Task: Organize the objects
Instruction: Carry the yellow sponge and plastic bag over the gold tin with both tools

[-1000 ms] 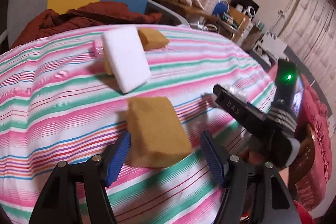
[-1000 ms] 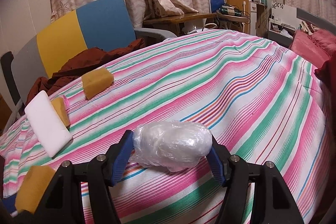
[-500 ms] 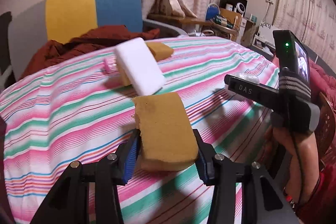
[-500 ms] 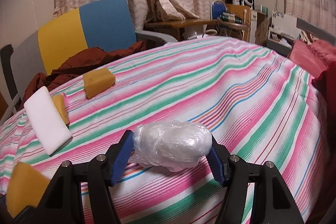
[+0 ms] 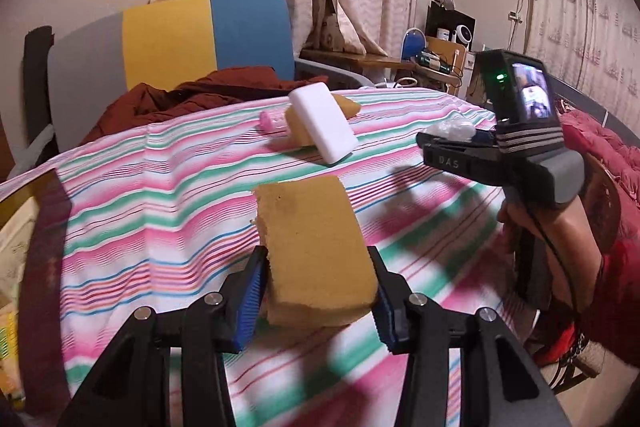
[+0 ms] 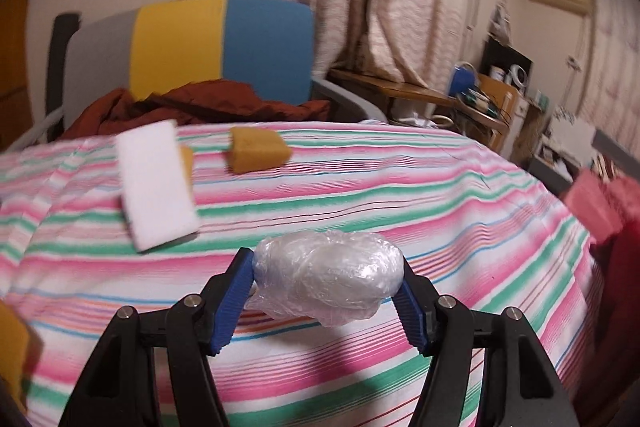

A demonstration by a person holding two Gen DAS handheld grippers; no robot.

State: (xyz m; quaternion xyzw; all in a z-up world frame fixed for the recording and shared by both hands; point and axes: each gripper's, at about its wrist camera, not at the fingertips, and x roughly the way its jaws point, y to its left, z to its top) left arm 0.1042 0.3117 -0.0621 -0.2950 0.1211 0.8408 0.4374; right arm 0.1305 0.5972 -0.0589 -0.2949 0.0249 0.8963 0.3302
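Observation:
My left gripper (image 5: 318,297) is shut on a brown sponge (image 5: 314,247) and holds it above the striped tablecloth (image 5: 160,195). My right gripper (image 6: 326,301) is shut on a plastic-wrapped white bundle (image 6: 328,275), also lifted; it shows in the left wrist view (image 5: 450,129) at the right. Farther back a white foam block (image 5: 323,123) leans on another brown sponge (image 5: 296,131), with a small pink object (image 5: 270,119) beside it. A third brown sponge (image 6: 256,149) lies behind them.
A yellow, blue and grey chair (image 5: 192,43) with a dark red garment (image 5: 192,99) stands behind the table. A cluttered wooden desk (image 6: 440,99) is at the back right. Red fabric (image 6: 612,211) lies at the right edge.
My left gripper closed on the brown sponge and lifted it. My right gripper rose with the bundle and turned left toward the chair.

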